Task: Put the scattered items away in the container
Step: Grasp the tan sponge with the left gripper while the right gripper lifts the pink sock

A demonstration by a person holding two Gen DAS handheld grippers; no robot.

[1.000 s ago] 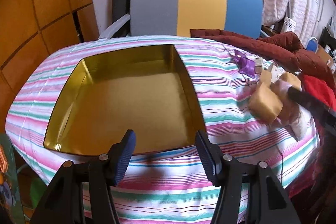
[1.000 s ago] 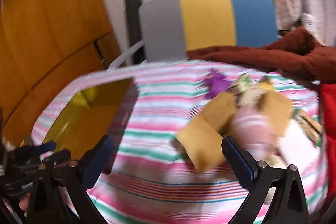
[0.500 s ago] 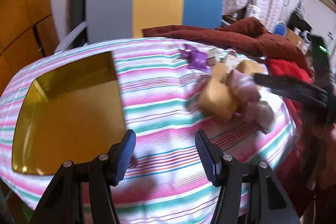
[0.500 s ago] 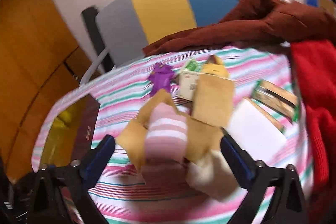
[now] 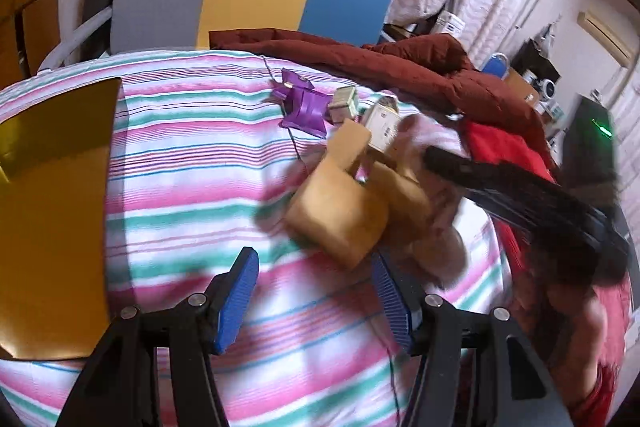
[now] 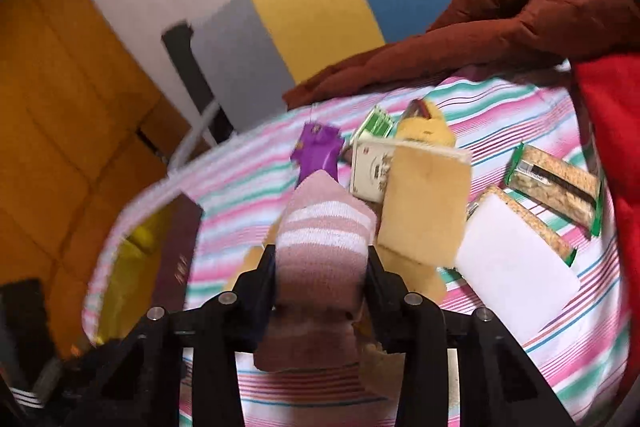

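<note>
Pink-and-white striped sock (image 6: 326,227) sits squeezed between the right gripper (image 6: 322,267) fingers, which are closing on it, so the pick-up looks in hand. Next I'd guess a lift and carry to the gold container (image 6: 132,259), off to their left. Just ahead lie tan sponges (image 6: 424,203), a purple pouch (image 6: 318,151) and small boxes (image 6: 370,167). The left gripper (image 5: 316,291) fingers are spread, empty, over the striped surface (image 5: 200,163).
</note>
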